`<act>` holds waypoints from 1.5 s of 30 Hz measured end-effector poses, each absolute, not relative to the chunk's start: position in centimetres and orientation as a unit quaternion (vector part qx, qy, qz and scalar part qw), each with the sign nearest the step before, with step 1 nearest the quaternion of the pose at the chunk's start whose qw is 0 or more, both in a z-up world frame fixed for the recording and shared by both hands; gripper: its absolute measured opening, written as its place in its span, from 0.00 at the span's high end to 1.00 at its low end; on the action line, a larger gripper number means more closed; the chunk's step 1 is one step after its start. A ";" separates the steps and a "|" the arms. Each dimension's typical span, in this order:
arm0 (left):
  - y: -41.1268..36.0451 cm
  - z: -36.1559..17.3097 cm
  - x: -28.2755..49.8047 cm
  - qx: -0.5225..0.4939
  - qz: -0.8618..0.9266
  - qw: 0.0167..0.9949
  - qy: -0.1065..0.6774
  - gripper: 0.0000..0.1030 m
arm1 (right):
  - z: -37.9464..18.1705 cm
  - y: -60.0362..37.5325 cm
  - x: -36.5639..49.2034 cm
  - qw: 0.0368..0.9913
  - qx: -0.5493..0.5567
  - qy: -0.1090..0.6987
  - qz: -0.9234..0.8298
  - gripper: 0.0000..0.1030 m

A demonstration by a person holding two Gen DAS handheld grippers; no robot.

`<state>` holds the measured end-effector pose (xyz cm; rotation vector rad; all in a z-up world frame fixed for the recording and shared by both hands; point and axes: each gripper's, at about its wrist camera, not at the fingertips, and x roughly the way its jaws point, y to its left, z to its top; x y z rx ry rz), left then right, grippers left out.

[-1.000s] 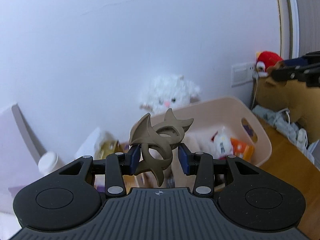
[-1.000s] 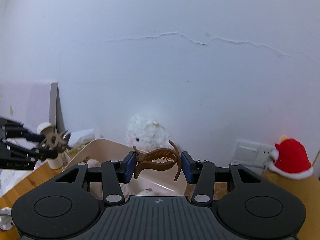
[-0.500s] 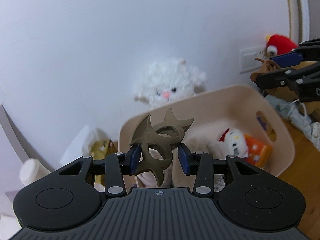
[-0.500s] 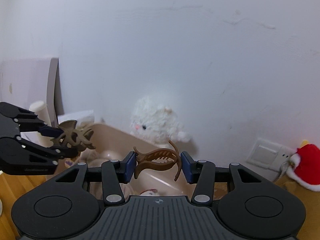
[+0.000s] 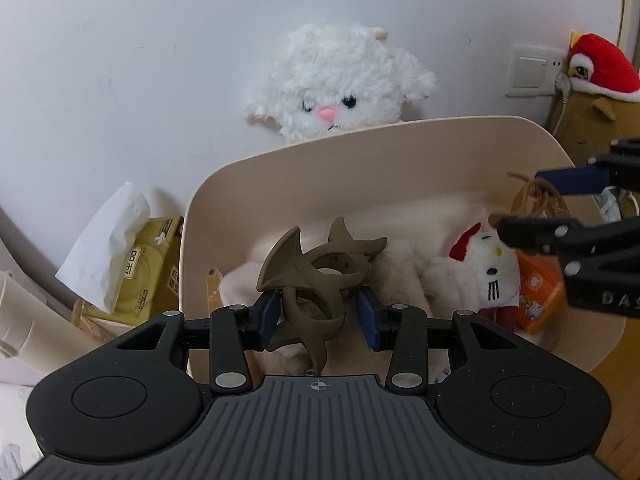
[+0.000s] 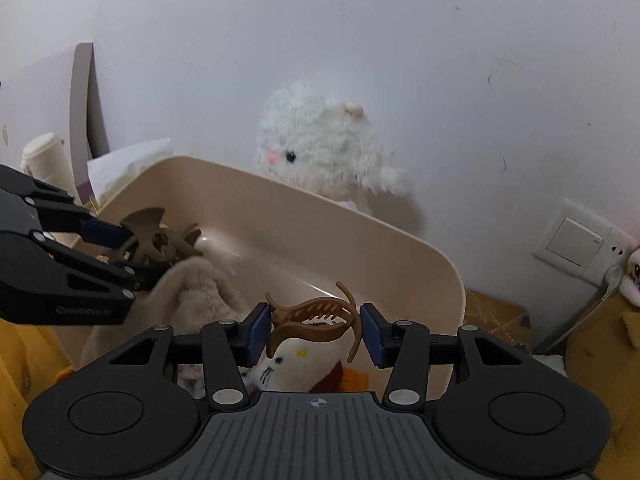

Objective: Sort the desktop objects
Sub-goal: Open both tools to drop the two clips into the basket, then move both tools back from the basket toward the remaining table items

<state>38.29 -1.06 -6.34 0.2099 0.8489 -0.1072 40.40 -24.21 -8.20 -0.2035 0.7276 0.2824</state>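
My left gripper [image 5: 318, 314] is shut on an olive-brown hair claw [image 5: 316, 276] and holds it over the left part of a beige plastic bin [image 5: 360, 148]. My right gripper [image 6: 314, 330] is shut on a light-brown hair claw [image 6: 316, 320] over the bin's [image 6: 320, 216] right part. In the right wrist view the left gripper [image 6: 138, 248] shows at the left with its claw [image 6: 160, 240]. In the left wrist view the right gripper [image 5: 560, 204] enters from the right with its claw [image 5: 536, 204]. The bin holds a cream fluffy cloth [image 5: 424, 248] and a small white plush toy [image 5: 488, 264].
A white fluffy plush [image 5: 340, 84] sits behind the bin against the wall. A tissue box [image 5: 136, 268] stands left of the bin. A red-hatted plush [image 5: 600, 68] and a wall switch [image 5: 528, 68] are at the right. An orange packet [image 5: 536, 296] lies in the bin.
Both grippers have moved forward and down toward the bin, each still holding its hair claw. They now hang over the bin's inside, and the bin fills more of both views.
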 end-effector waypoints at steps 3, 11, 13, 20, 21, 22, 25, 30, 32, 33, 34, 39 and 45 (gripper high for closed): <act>-1.0 -6.4 38.3 0.104 -0.054 0.903 0.413 0.53 | -8.4 -24.4 40.2 0.919 -0.101 0.355 0.137 0.47; -1.2 -5.9 37.7 0.121 -0.045 0.901 0.414 0.33 | -6.8 -24.2 39.4 0.927 -0.097 0.338 0.131 0.25; -1.2 -5.5 37.5 0.123 -0.043 0.903 0.409 0.31 | -6.4 -24.1 39.1 0.930 -0.094 0.331 0.132 0.24; -1.1 -3.6 35.8 0.113 -0.047 0.912 0.390 0.26 | -4.5 -24.1 37.0 0.937 -0.079 0.310 0.141 0.11; -1.0 -3.3 35.4 0.112 -0.046 0.915 0.384 0.25 | -4.3 -24.1 36.7 0.937 -0.079 0.308 0.142 0.11; -1.0 -3.1 35.1 0.112 -0.044 0.917 0.381 0.25 | -4.1 -24.1 36.4 0.938 -0.081 0.305 0.142 0.10; -0.8 -2.7 34.1 0.106 -0.042 0.919 0.378 0.25 | -3.6 -24.2 35.2 0.941 -0.083 0.297 0.143 0.07; -0.6 -1.9 32.1 0.102 -0.040 0.921 0.373 0.25 | -2.8 -24.6 32.8 0.944 -0.085 0.285 0.145 0.05; -0.6 -1.6 31.3 0.104 -0.039 0.922 0.371 0.25 | -2.5 -24.9 31.8 0.945 -0.083 0.282 0.146 0.04; -0.5 -1.4 30.9 0.105 -0.039 0.923 0.369 0.25 | -2.3 -25.0 31.3 0.945 -0.082 0.279 0.147 0.03; -0.5 -1.2 30.5 0.104 -0.038 0.923 0.368 0.25 | -2.2 -25.1 30.7 0.946 -0.081 0.278 0.147 0.03; -0.1 -0.8 28.5 0.098 -0.029 0.924 0.369 0.24 | -1.6 -25.7 28.3 0.945 -0.088 0.274 0.153 0.02; 0.4 -1.4 26.2 0.085 -0.017 0.921 0.381 0.24 | -1.9 -26.2 26.2 0.945 -0.087 0.276 0.152 0.00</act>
